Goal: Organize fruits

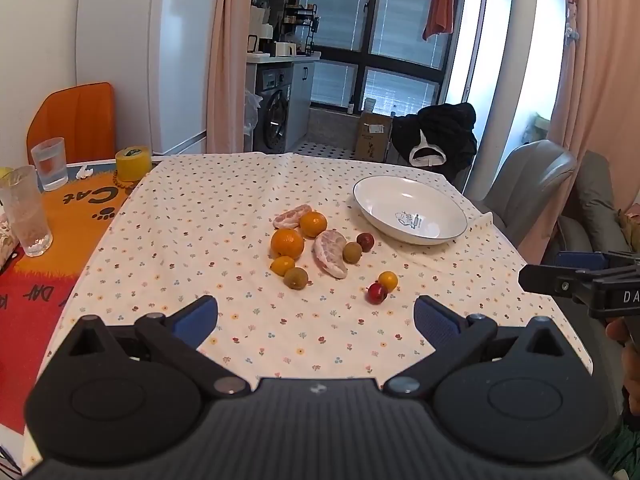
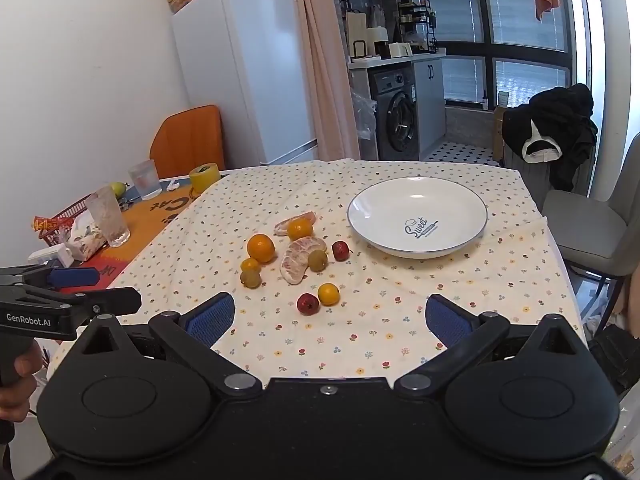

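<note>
From the left wrist view, the left tongs (image 1: 316, 320) hang wide open and empty over the near edge of a table (image 1: 200, 216) spread with a flowered cloth, where oranges (image 1: 287, 243), peeled pomelo segments (image 1: 329, 252) and small red and brown fruits lie loose at centre, just left of an empty white plate (image 1: 412, 188). From the right wrist view, the right tongs (image 2: 330, 320) are likewise spread apart and holding nothing, a red fruit (image 2: 307, 303) and a small orange (image 2: 328, 294) nearest them, touching each other, with the plate (image 2: 380, 200) at far right and the left tongs (image 2: 80, 284) at the left edge.
</note>
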Demonstrator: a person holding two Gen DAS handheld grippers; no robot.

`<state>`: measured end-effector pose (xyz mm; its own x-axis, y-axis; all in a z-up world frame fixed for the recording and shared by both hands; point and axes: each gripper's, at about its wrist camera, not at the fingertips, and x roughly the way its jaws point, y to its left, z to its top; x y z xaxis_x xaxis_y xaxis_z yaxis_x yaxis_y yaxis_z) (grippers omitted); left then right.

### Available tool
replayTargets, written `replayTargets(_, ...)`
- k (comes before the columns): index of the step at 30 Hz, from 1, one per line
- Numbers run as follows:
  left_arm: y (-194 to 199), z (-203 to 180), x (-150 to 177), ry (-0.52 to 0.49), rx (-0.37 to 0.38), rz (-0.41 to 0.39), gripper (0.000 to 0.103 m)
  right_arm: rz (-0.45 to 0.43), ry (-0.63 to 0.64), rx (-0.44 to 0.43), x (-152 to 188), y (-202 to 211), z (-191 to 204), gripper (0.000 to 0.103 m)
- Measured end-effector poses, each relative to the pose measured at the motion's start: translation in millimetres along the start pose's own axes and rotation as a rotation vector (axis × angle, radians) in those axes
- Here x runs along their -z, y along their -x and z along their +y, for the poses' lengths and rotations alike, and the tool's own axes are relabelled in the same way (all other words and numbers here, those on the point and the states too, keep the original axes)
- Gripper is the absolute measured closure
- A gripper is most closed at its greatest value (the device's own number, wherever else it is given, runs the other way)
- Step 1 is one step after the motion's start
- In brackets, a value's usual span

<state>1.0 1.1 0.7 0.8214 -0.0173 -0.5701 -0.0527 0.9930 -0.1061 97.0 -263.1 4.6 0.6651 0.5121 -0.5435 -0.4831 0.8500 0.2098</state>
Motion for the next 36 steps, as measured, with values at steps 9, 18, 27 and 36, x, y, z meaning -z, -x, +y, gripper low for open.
replayTargets(9,3.6,2.0,-2.6,0.004,-0.003,-0.009,0.000,-0.004,0.005,-0.005,-1.0,1.6,0.8,0.000)
replayTargets(18,4.4,2.4,-2.0,0.002,-0.003,-0.012,0.000,-0.007,0.022,-0.006,-1.3,1.8,4.9,0.000)
replayTargets(27,6.0,4.0,-2.7,0.001,-0.001,-0.017,0.000,-0.004,0.024,-0.001,-0.7,1.8,5.3,0.000)
replayTargets(36,9.7,4.8,-4.3,0.004,0.000,-0.028,0.000,-0.010,0.034,-0.003,-1.9,1.9,6.7,0.000)
